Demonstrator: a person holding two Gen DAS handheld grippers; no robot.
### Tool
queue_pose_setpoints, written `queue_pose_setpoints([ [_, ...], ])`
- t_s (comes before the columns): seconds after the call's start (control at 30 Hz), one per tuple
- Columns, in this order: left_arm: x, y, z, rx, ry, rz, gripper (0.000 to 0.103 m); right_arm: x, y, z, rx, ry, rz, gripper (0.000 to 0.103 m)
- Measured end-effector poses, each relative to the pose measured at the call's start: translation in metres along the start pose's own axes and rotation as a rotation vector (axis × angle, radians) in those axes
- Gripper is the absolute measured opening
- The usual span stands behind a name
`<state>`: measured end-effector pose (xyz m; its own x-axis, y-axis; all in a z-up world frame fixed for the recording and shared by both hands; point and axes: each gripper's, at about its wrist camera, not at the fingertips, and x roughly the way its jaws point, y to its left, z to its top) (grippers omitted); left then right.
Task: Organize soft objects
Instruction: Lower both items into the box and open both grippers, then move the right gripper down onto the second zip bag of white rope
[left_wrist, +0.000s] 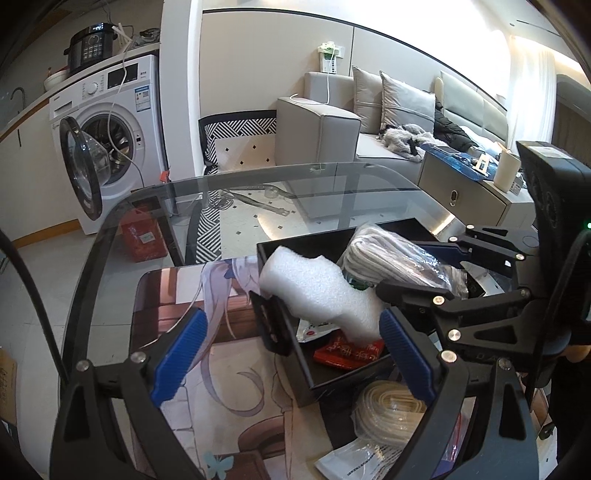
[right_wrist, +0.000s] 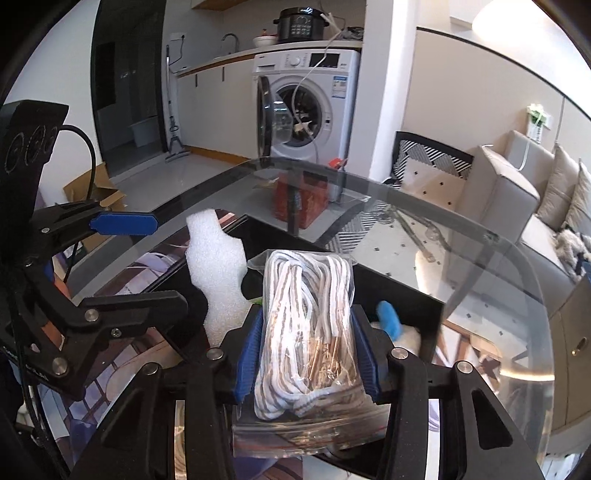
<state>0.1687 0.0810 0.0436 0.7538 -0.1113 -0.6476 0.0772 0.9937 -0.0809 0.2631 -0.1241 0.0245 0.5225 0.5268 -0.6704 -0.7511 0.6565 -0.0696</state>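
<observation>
The right gripper (right_wrist: 308, 354) clamped a bag of laces (right_wrist: 306, 332); only the left view showed the left gripper (left_wrist: 291, 354) spread open, foam (left_wrist: 317, 291) between its jaws.

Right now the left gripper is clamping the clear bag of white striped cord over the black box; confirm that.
Wrong gripper. The right gripper clamps the clear bag of white striped cord over the black box, per the right wrist view; the left gripper is open.
</observation>
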Motion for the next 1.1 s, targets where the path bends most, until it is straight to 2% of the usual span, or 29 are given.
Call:
queue_pose_setpoints([
  [0.27, -0.007, 0.002, -0.005, -0.012, 0.001, 0.001, 0.095, 0.001, 0.005, 0.003, -0.041, 0.032, 0.032, 0.049],
  [0.33, -0.009, 0.001, -0.006, -0.011, 0.0, -0.003, 0.095, -0.004, 0.008, 0.001, -0.057, 0.023, 0.019, 0.065],
  [0.4, -0.012, -0.002, -0.008, -0.006, -0.003, -0.005, 0.095, -0.012, 0.01, -0.004, -0.069, 0.01, -0.02, 0.077],
  [0.47, -0.015, -0.004, -0.009, 0.0, -0.008, -0.012, 0.095, -0.022, 0.01, -0.01, -0.066, -0.008, -0.037, 0.078],
  [0.7, -0.032, -0.014, -0.018, 0.01, -0.029, -0.02, 0.098, -0.059, 0.001, -0.03, 0.02, -0.073, -0.071, 0.1],
  [0.83, -0.043, -0.017, -0.027, 0.013, -0.054, -0.012, 0.103, -0.08, -0.002, -0.043, 0.085, -0.112, -0.066, 0.102],
  [1.1, -0.053, -0.02, -0.045, -0.015, -0.055, 0.013, 0.103, -0.1, 0.006, -0.066, 0.151, -0.131, -0.031, 0.102],
])
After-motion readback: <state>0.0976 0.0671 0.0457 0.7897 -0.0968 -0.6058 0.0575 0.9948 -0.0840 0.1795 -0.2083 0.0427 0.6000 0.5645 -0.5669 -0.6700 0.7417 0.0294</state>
